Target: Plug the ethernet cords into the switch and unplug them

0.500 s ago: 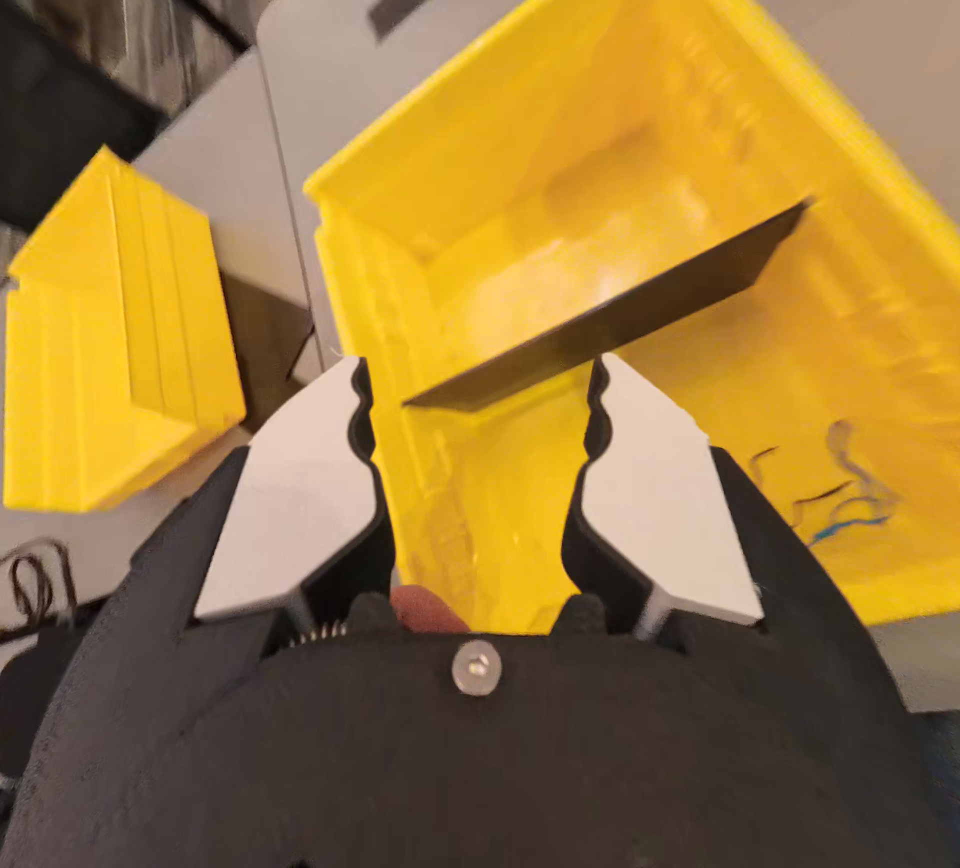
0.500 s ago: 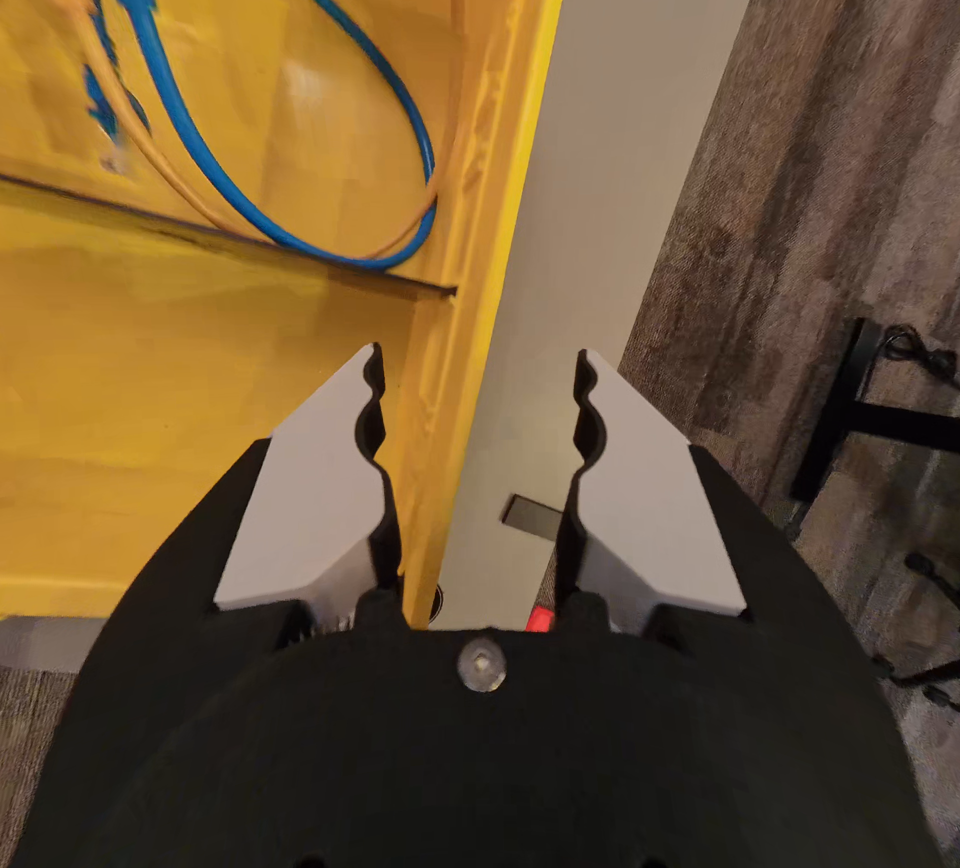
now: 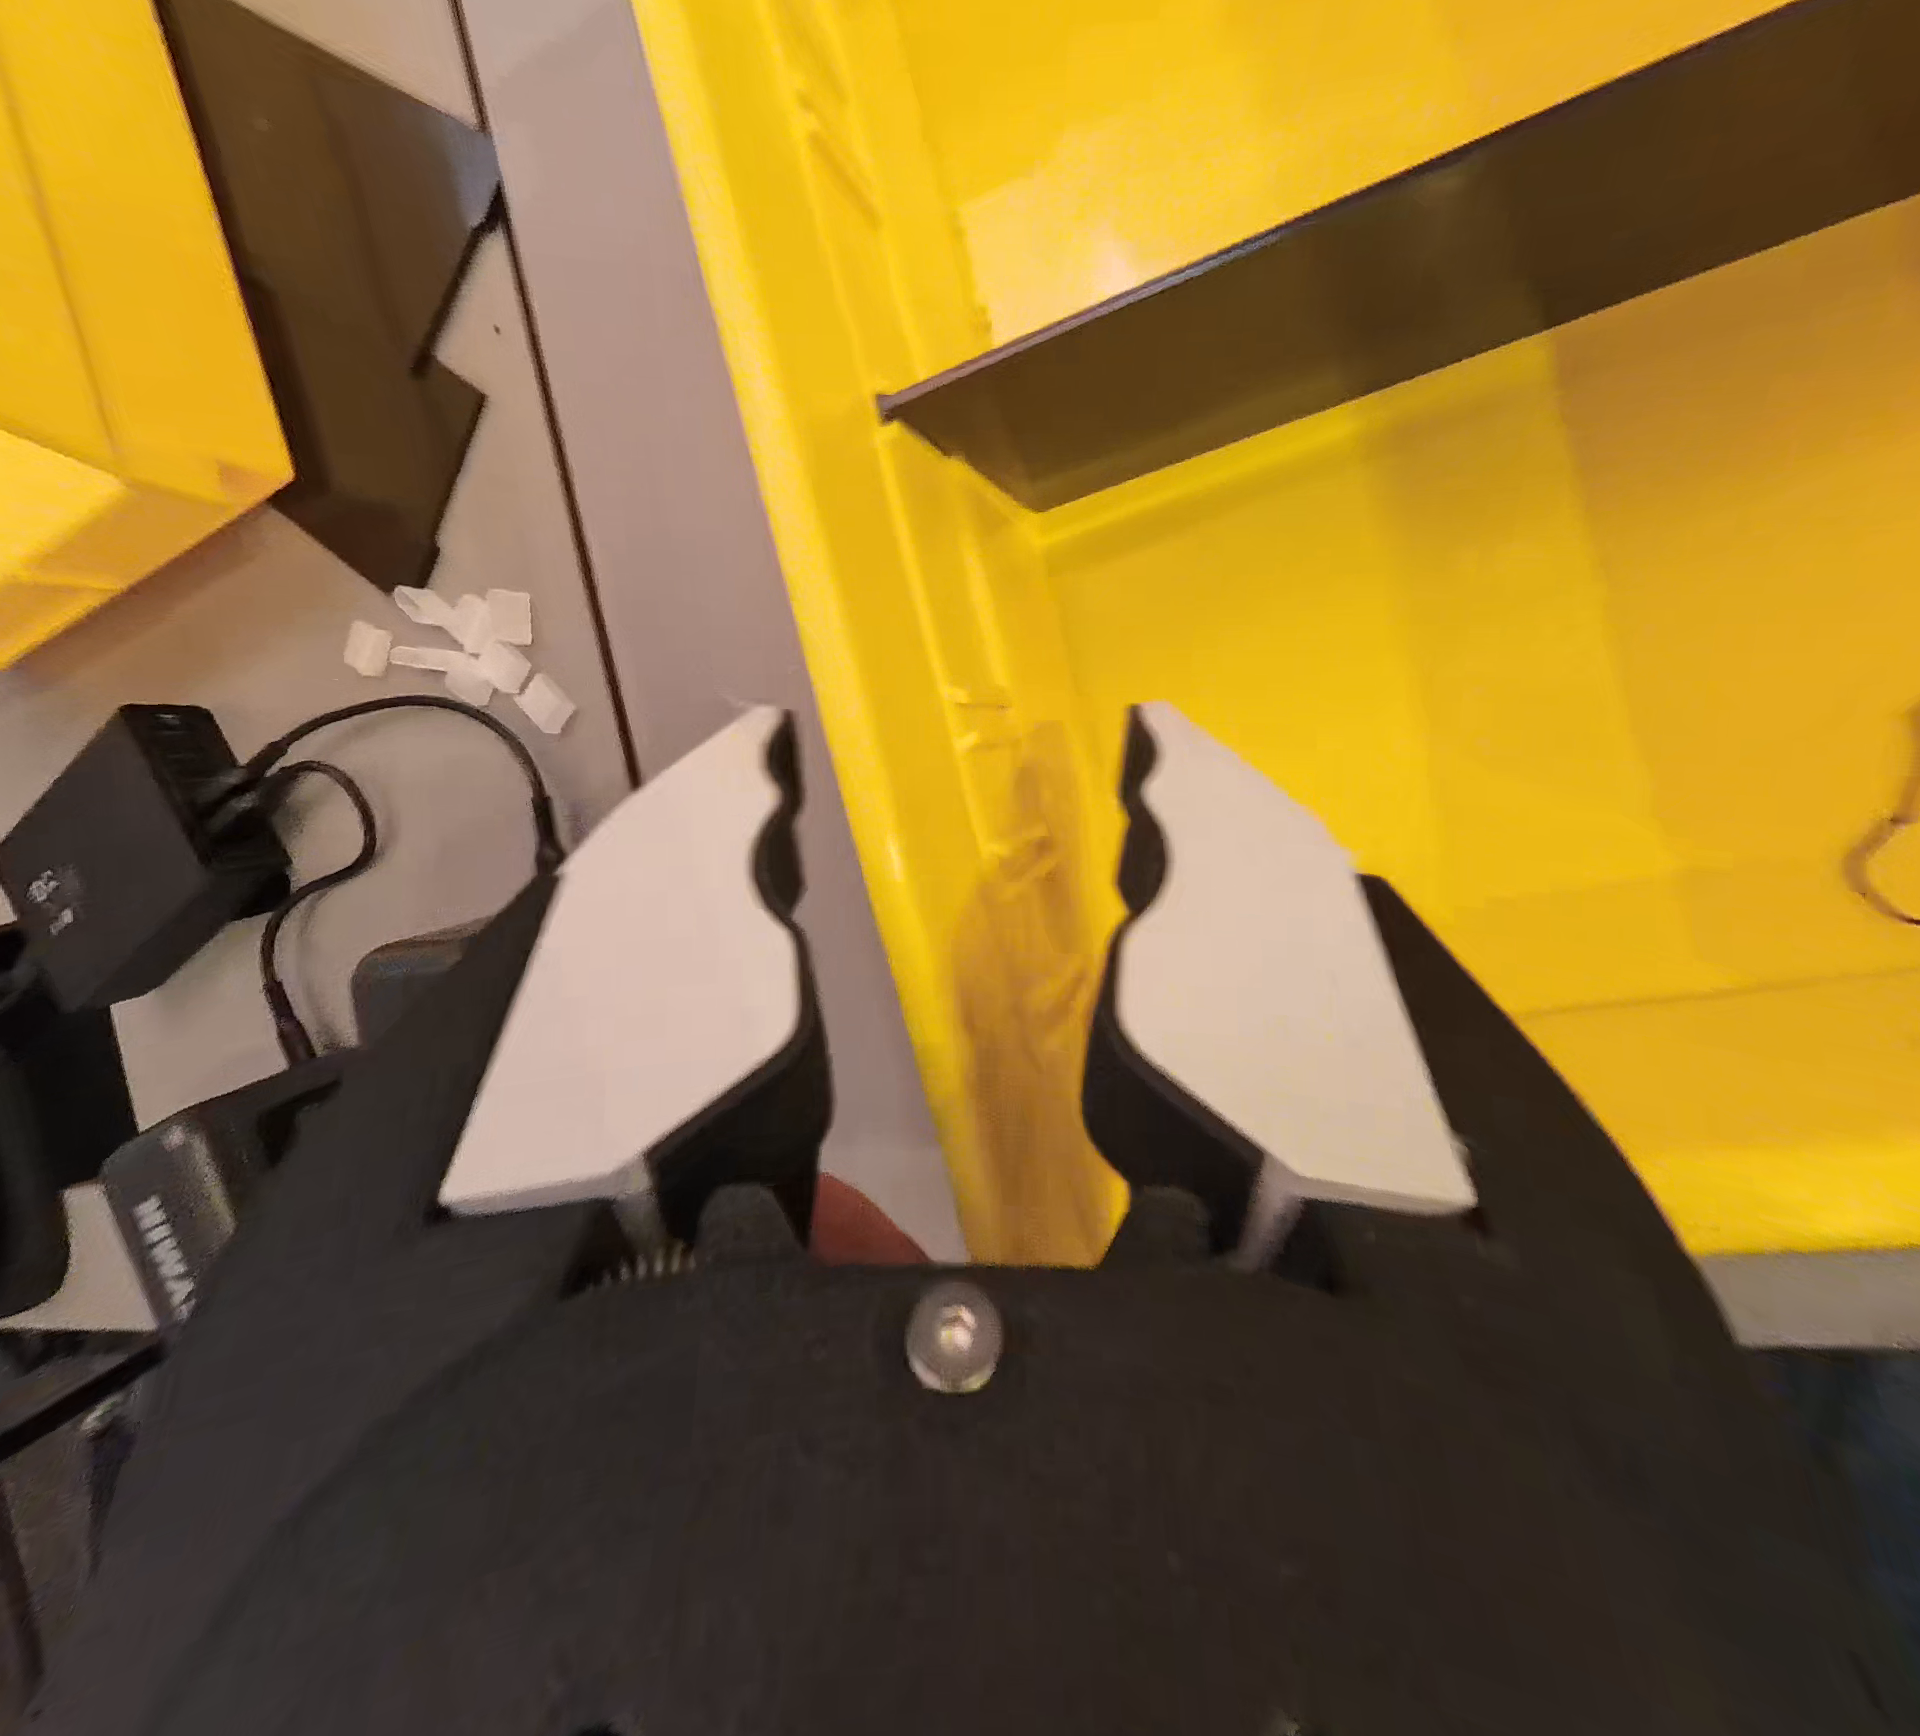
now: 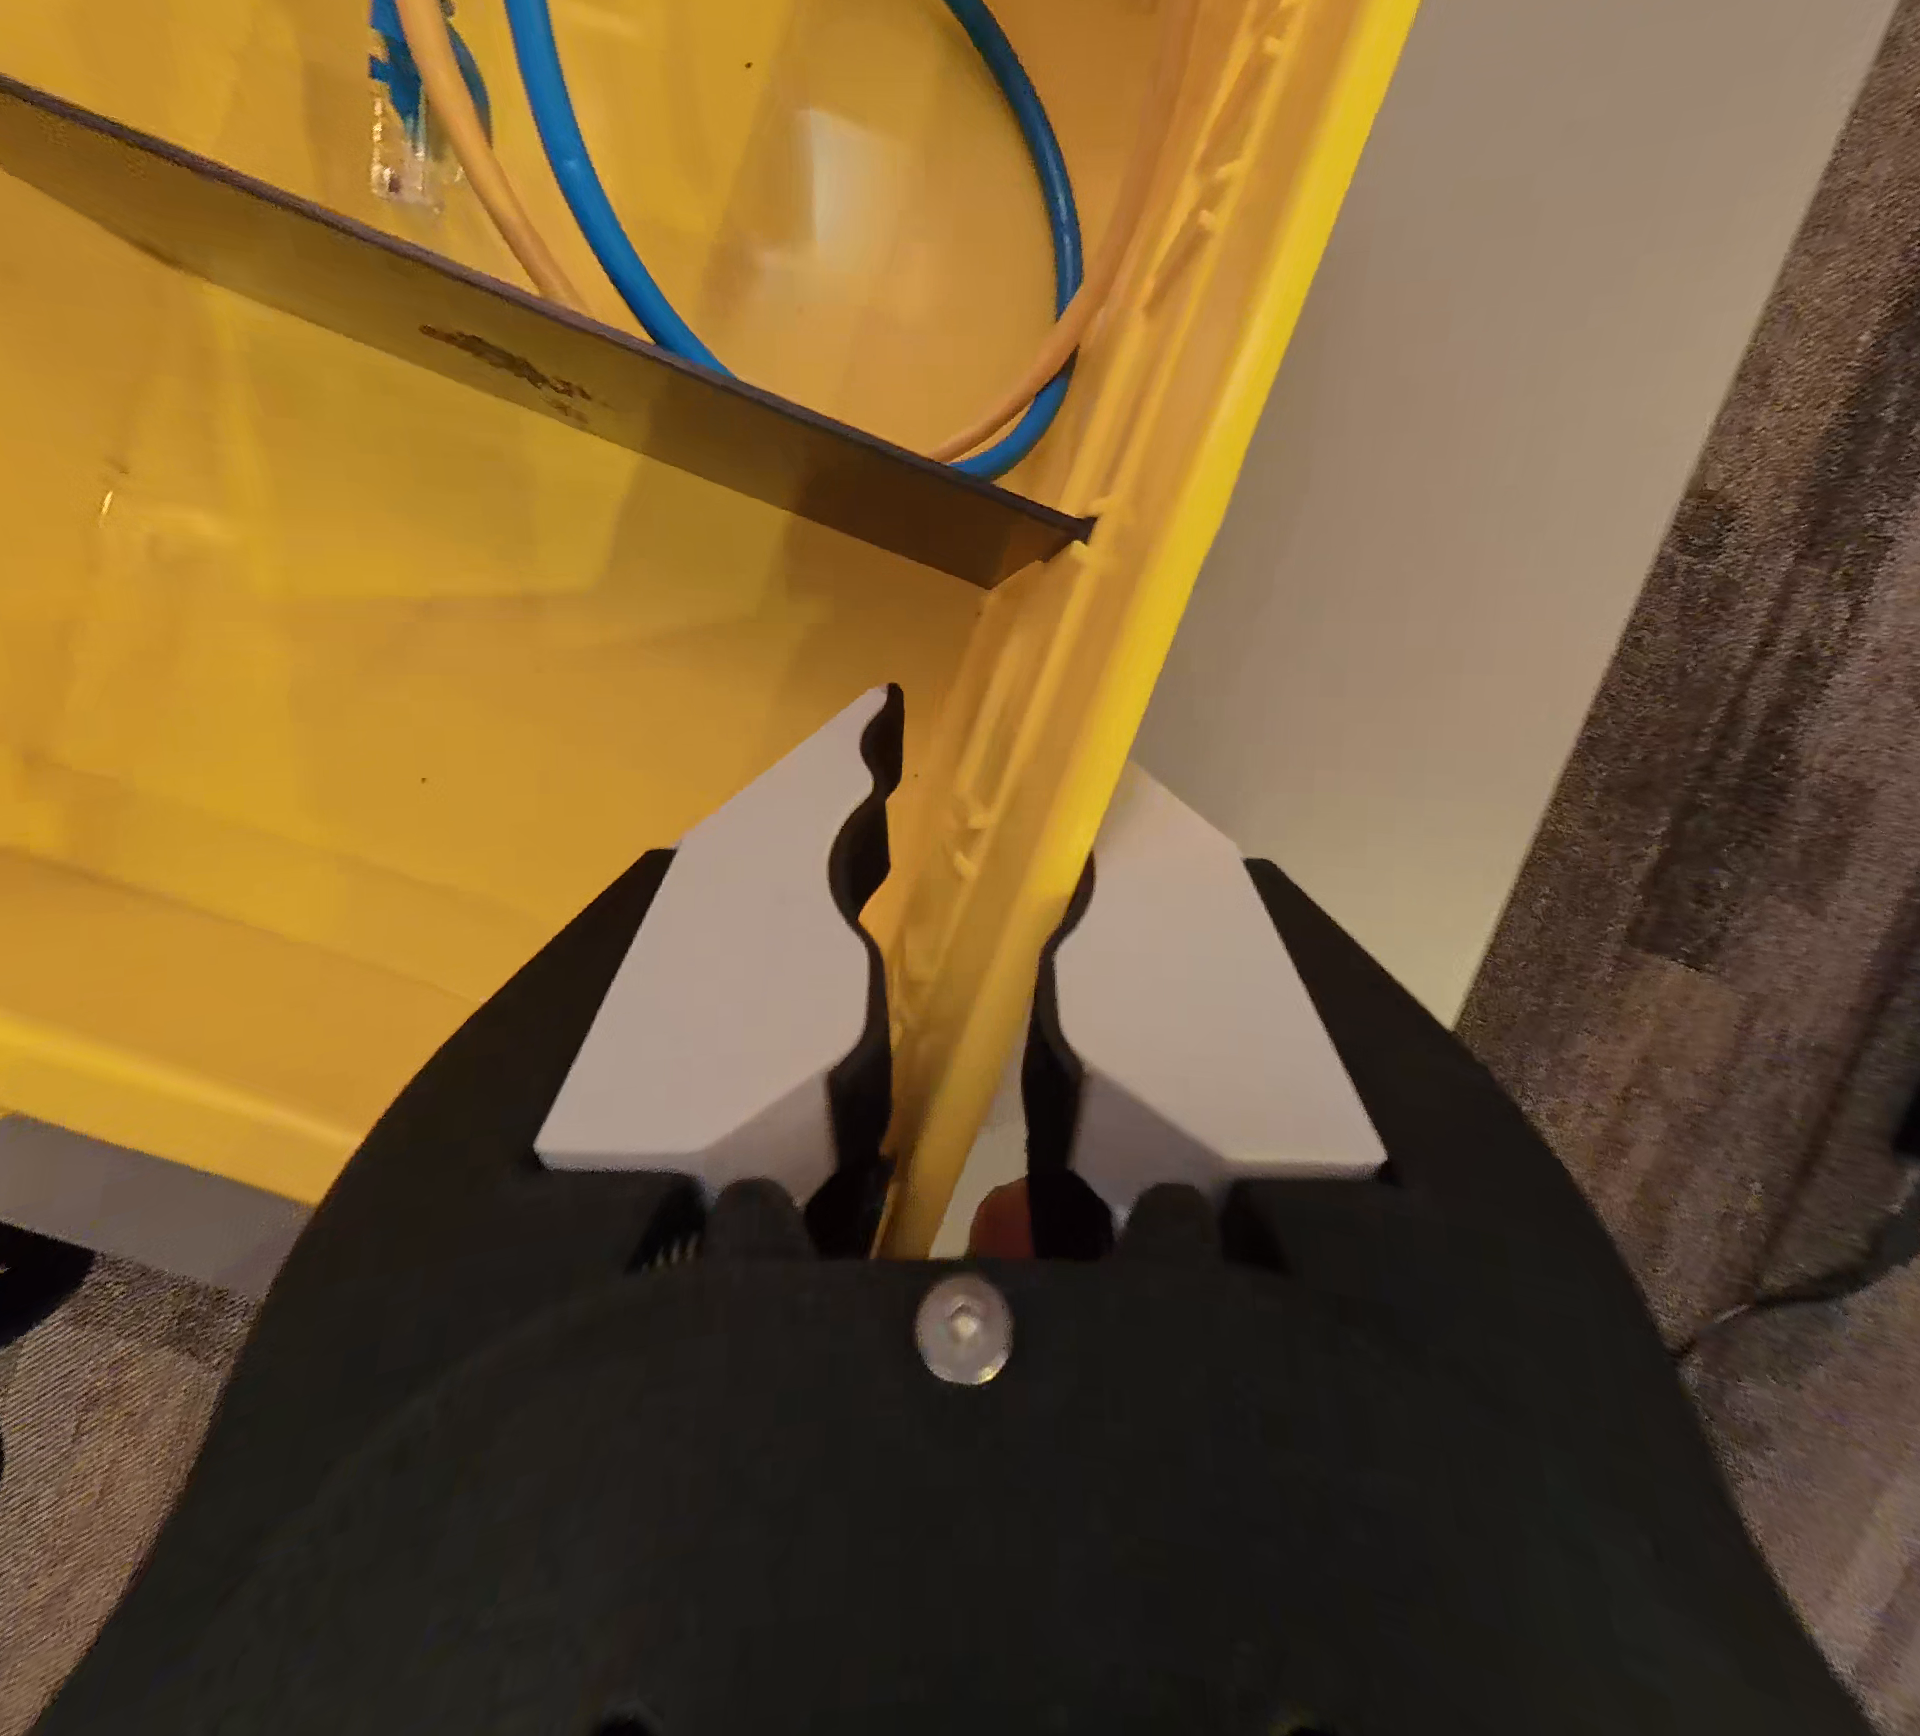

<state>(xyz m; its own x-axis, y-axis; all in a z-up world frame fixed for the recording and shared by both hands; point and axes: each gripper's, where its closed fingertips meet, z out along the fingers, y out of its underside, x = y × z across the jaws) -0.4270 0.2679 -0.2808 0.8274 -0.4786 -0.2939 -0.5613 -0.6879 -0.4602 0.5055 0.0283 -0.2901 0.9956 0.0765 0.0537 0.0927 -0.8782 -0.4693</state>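
Note:
A large yellow bin (image 3: 914, 543) stands on a grey table, split by a black divider (image 3: 1455, 284). My left gripper (image 3: 961, 730) is open and straddles the bin's left wall without squeezing it. My right gripper (image 4: 1013, 751) is shut on the bin's right wall (image 4: 1299, 232); its right fingertip is hidden behind the rim. Beyond the divider (image 4: 727, 429), a blue ethernet cord (image 4: 1039, 128) and an orange-yellow one (image 4: 447, 76) lie coiled in the far compartment, with a clear plug (image 4: 405, 159) showing. The black switch (image 3: 114, 855) sits on the table left of the bin.
A thin black power cord (image 3: 343, 813) curls beside the switch. Small white plastic bits (image 3: 468, 647) lie near it. A second yellow bin (image 3: 104, 232) stands at far left with a black plate (image 3: 332, 284) beside it. Carpeted floor (image 4: 1766, 647) lies past the table edge on the right.
My left gripper has come down and forward over the bin's left wall. My right gripper has closed from open onto the bin's right wall and moved closer in.

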